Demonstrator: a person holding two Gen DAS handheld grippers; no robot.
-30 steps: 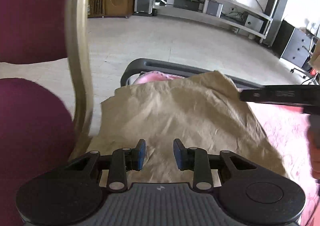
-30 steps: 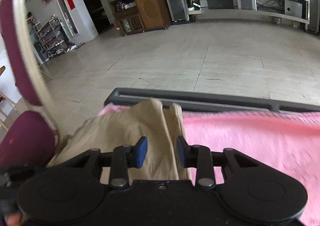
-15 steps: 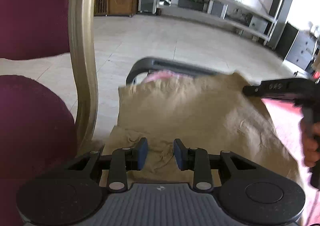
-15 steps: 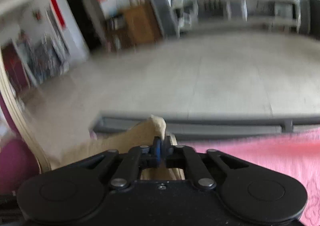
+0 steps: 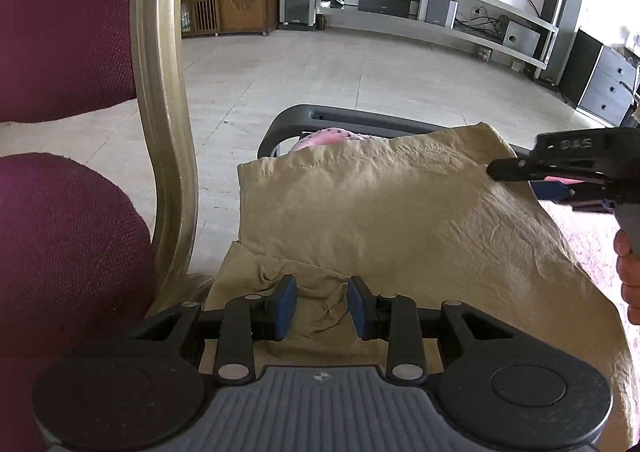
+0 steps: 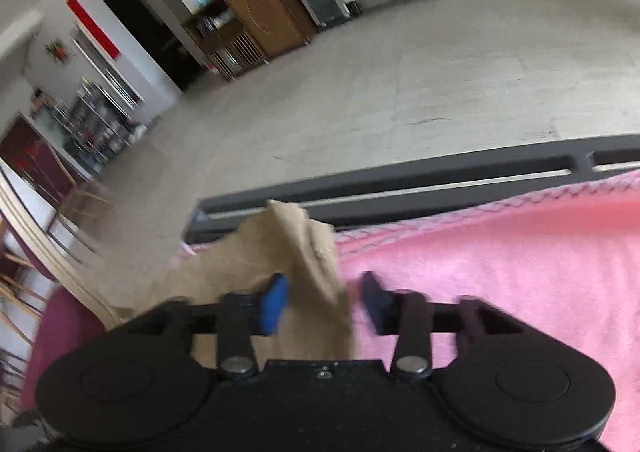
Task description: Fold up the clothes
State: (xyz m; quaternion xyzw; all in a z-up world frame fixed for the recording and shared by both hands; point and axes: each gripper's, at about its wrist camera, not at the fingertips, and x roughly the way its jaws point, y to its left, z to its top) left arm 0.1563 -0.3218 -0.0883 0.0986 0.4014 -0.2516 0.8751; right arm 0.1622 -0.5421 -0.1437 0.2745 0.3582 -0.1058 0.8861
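Note:
A tan garment lies on a pink blanket, its far part folded over toward me. My left gripper is open, its blue pads either side of a bunched near edge of the cloth. My right gripper is open with the garment's far right corner standing loosely between its fingers. It also shows from the side in the left wrist view, at the cloth's far right edge, held by a hand.
A dark grey frame rail borders the far edge of the pink surface; it also shows in the right wrist view. A maroon chair with a gold frame stands close at the left. Tiled floor and cabinets lie beyond.
The right gripper shut on the garment's far corner half a second ago, carried it, and has now opened, letting it go. The cloth's far part now lies folded nearer. The left gripper stayed open.

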